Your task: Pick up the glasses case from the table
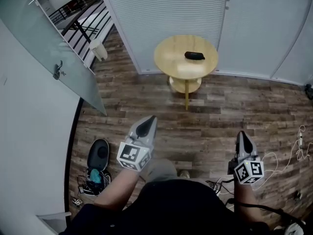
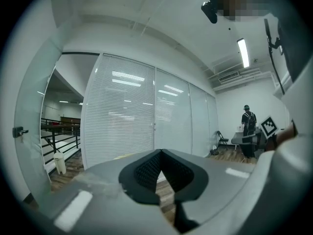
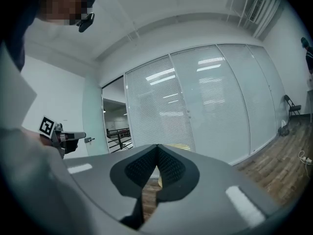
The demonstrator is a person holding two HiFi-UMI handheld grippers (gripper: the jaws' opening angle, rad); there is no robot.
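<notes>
The black glasses case (image 1: 194, 56) lies on the round yellow table (image 1: 171, 58) at the far side of the room, in front of the blinds. Both grippers are held close to my body, well short of the table. My left gripper (image 1: 149, 119) points toward the table with its jaws together and nothing between them (image 2: 160, 151). My right gripper (image 1: 241, 134) is shut too, also empty (image 3: 157, 145). A sliver of the yellow table (image 3: 182, 146) shows just past the right jaws. The case is hidden in both gripper views.
An open glass door (image 1: 57, 70) stands at the left. A black bag (image 1: 98, 155) lies on the wood floor near my left side, and white cables (image 1: 293, 155) trail at the right. A person (image 2: 249, 126) stands far off by a desk.
</notes>
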